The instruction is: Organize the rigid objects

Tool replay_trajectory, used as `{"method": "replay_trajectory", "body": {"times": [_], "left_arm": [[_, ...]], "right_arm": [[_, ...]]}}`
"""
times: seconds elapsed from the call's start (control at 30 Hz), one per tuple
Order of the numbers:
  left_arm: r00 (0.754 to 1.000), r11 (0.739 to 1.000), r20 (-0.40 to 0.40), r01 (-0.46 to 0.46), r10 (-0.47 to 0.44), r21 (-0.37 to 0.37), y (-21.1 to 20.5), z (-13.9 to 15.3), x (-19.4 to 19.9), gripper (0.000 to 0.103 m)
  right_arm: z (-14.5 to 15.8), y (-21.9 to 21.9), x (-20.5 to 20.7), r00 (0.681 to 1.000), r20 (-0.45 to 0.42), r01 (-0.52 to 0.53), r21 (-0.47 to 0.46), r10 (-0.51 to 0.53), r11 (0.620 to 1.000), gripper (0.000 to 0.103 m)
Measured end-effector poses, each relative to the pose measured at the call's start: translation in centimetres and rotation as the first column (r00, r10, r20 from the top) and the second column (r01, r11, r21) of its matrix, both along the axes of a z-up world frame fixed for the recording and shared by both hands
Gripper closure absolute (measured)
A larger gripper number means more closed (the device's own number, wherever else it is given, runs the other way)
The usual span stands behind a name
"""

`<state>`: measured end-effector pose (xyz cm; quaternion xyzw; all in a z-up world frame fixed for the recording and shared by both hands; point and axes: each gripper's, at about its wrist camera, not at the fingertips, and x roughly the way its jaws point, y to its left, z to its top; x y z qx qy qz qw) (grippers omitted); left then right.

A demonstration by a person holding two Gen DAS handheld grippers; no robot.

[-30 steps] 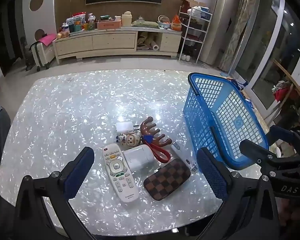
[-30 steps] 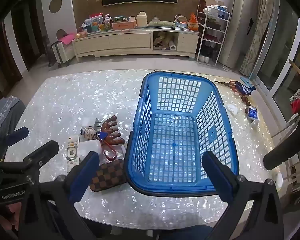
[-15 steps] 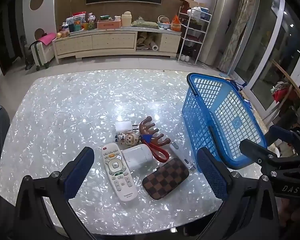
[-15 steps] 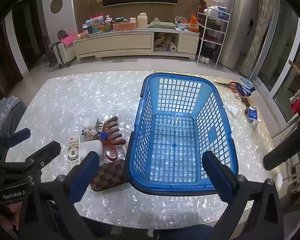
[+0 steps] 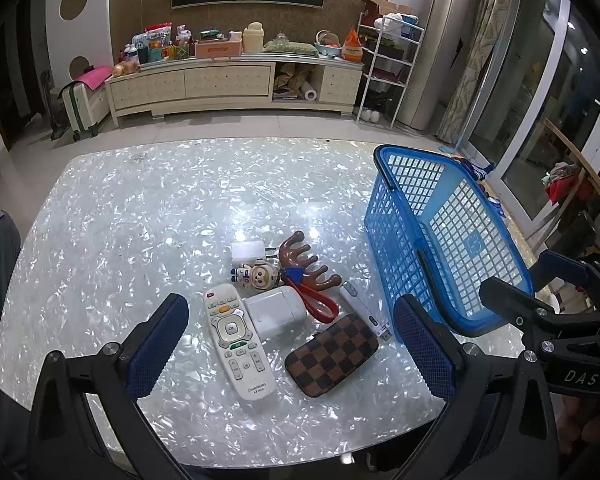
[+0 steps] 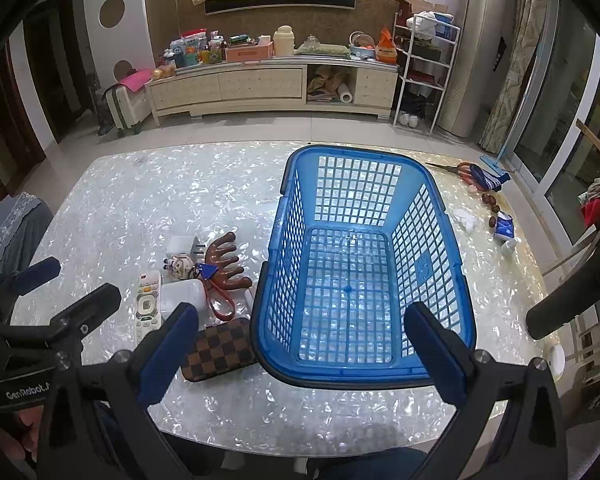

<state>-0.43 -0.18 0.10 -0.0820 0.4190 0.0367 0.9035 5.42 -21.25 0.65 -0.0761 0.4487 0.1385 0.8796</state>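
Observation:
A small pile lies near the table's front: a white remote (image 5: 236, 340), a white case (image 5: 274, 312), a brown checkered wallet (image 5: 332, 354), a brown antler-shaped piece (image 5: 306, 266) with a red strap, a small astronaut figure (image 5: 256, 276), a white charger (image 5: 246, 250) and a thin white stick (image 5: 366, 312). An empty blue basket (image 6: 360, 280) stands just right of them. My left gripper (image 5: 292, 344) hovers open above the remote and wallet, holding nothing. My right gripper (image 6: 300, 352) is open over the basket's near rim. The wallet (image 6: 220, 350) shows beside its left finger.
The shiny mosaic table (image 5: 140, 220) extends far and left of the pile. Scissors (image 6: 466, 170), a small blue packet (image 6: 504, 228) and a few nuts lie at the table's right edge. A chair back (image 6: 16, 228) stands at the left.
Both grippers have drifted only slightly; the pile sits a touch higher in the left wrist view. Nothing has been gripped or moved.

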Motion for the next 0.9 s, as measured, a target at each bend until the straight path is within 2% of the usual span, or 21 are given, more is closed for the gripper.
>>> {"method": "replay_trajectory", "body": {"times": [0.9], "left_arm": [[1.000, 1.000, -0.008, 0.011, -0.011, 0.003, 0.03, 0.37, -0.10, 0.000]], "right_arm": [[0.06, -0.13, -0.24, 1.000, 0.001, 0.001, 0.002, -0.001, 1.000, 0.000]]}}
